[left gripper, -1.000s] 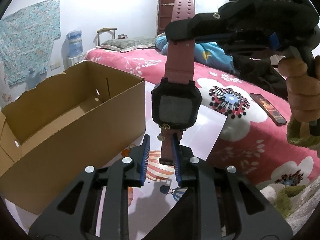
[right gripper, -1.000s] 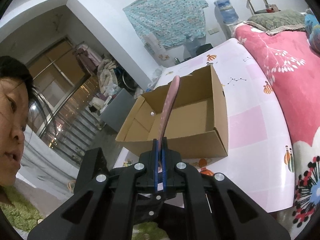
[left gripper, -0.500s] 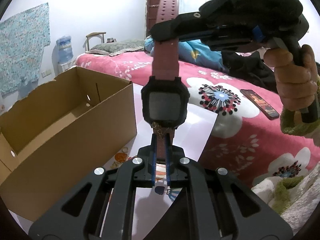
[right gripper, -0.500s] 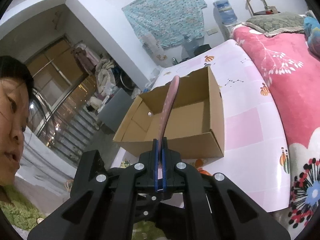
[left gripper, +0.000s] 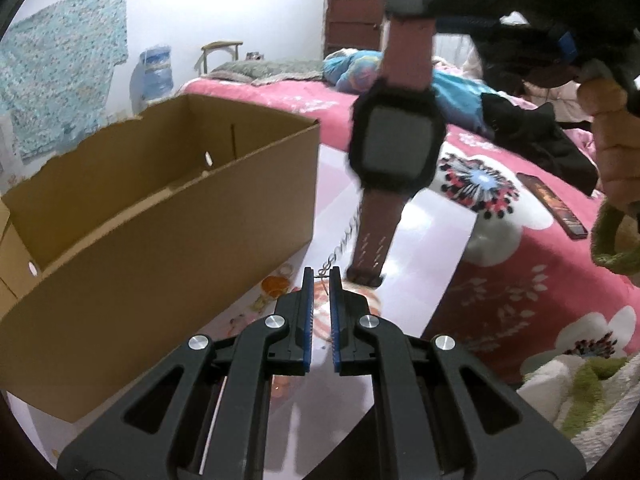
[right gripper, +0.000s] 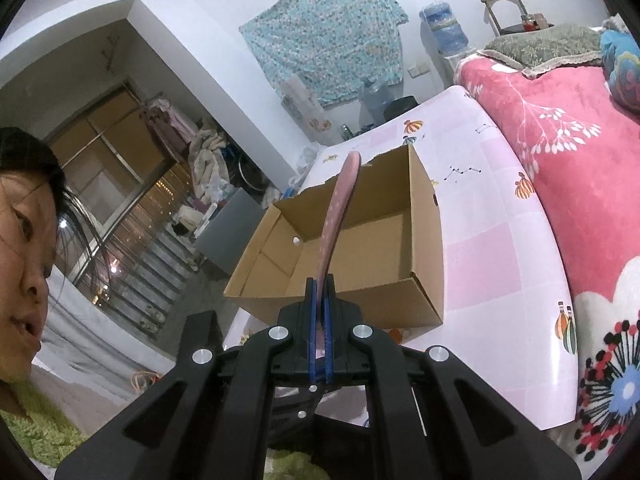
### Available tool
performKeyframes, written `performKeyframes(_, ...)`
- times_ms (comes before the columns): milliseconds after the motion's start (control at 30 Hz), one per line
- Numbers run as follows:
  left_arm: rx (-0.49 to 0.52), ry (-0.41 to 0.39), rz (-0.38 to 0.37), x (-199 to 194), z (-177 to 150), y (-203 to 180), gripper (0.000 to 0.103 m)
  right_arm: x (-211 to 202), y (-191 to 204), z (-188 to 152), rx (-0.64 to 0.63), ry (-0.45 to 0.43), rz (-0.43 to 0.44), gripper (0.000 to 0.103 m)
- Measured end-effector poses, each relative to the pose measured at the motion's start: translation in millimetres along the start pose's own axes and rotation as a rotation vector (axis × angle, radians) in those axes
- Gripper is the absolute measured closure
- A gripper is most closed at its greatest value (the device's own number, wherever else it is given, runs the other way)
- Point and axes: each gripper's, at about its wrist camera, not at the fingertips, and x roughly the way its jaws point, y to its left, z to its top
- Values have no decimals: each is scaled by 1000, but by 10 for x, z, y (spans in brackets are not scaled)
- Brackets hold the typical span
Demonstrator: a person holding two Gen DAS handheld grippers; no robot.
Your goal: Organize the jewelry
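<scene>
Maroon rubber makes up the perforated strap of the black square-faced wristwatch [left gripper: 396,142], which hangs in the air above the pink-and-white patterned table top [left gripper: 436,216], to the right of the open brown cardboard box [left gripper: 132,216]. The right gripper [right gripper: 320,292] pinches the upper strap flat between its blue pads, which are pressed together on it; in the left wrist view that same gripper [left gripper: 412,4] appears at the top right, gripped by a person's hand [left gripper: 612,132], with the watch dangling below it and blurred. In the right wrist view the free end of the strap curves up in front of the box.

A thin silver chain [left gripper: 340,246] runs from the underside of the watch case down to the tip of the left gripper [left gripper: 321,278]. That gripper's blue-padded jaws stand close together with a narrow gap showing; the chain's lower end lies right at their tips, but whether the pads actually nip it cannot be told. The lower strap hangs just to the right of those tips, clear of them.

The cardboard box stands on the table with nothing visible inside it. Beyond the table lies a pink floral blanket [left gripper: 532,280] over a bed, with a dark phone [left gripper: 554,204] lying on it. A blue water bottle [left gripper: 154,72] stands against the white wall.
</scene>
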Motion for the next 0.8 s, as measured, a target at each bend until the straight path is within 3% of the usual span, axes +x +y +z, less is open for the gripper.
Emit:
performKeyframes(300, -43, 69, 74, 130, -62, 126, 95, 11, -34, 31, 2, -15, -10, 100)
performKeyframes(333, -51, 69, 81, 119, -64, 141, 91, 13, -36, 30, 4, -16, -11, 100)
performKeyframes(400, -69, 71, 76, 86, -64, 168, 60, 23, -50, 33, 9, -21, -13, 100)
performKeyframes(500, -66, 36, 75, -19, -50, 152, 44, 41, -67, 28, 14, -24, -16, 100)
performKeyframes(600, -51, 19, 82, -101, -41, 113, 36, 59, -74, 19, 21, -28, -17, 100)
performKeyframes(800, -13, -2, 75, -187, -15, -41, 35, 46, -9, 15, 13, -40, -7, 100)
